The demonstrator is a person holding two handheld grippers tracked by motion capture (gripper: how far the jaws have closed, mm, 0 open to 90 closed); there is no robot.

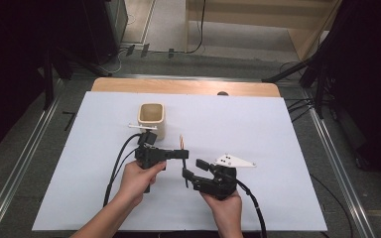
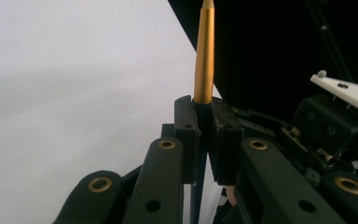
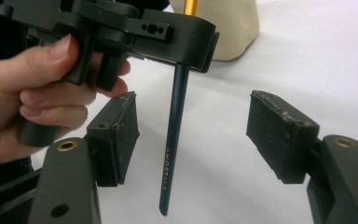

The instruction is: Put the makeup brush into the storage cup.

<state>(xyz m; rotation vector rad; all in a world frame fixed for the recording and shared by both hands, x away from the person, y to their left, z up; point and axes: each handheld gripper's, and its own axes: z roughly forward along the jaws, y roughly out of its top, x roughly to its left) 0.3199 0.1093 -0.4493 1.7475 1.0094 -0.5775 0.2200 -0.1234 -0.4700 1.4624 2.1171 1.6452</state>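
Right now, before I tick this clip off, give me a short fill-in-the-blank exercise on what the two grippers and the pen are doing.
1. The left gripper is shut on the ____.
2. The pen has a gold upper part and a ____ lower part.
3. The fingers of the right gripper stand ____, one on each side of the pen without touching it.
4. The cup on the white table is ____ in colour.

Missing words: pen; dark; open; cream
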